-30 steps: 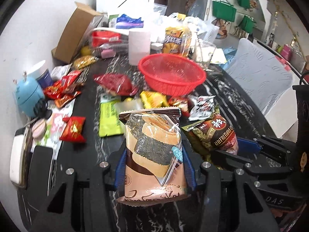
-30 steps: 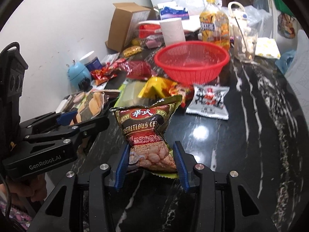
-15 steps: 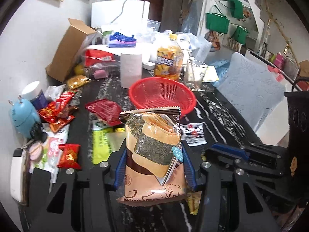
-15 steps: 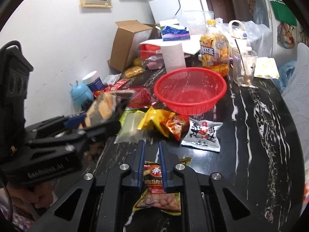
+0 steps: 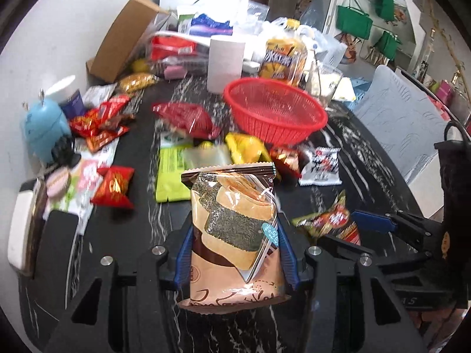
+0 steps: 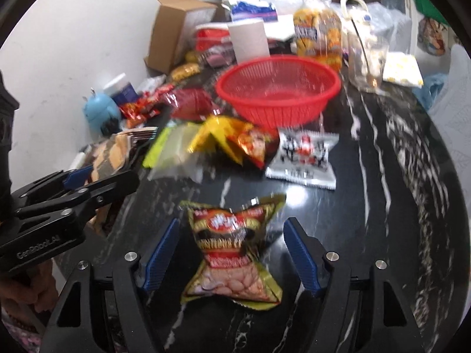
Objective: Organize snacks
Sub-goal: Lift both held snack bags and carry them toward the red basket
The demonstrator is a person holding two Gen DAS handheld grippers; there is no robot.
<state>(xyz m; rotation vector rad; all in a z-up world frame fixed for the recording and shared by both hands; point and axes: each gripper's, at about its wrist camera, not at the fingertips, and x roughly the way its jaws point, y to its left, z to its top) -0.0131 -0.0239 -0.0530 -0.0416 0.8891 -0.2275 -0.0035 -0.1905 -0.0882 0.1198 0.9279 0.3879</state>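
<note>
A black marble-veined table [image 6: 382, 176] carries everything. On it, a round red plastic mesh basket [image 6: 276, 88] sits beyond scattered glossy packets. The left gripper [image 5: 235, 253] clenches a tall tan seaweed-cracker packet [image 5: 235, 235], its long axis upright and its crimped top edge pointing toward the basket. The right gripper [image 6: 232, 253] stands spread wide around a crinkled foil peanut packet [image 6: 232, 253], which lies lengthwise between the blue ribbed pads [image 6: 159, 256], touching neither.
</note>
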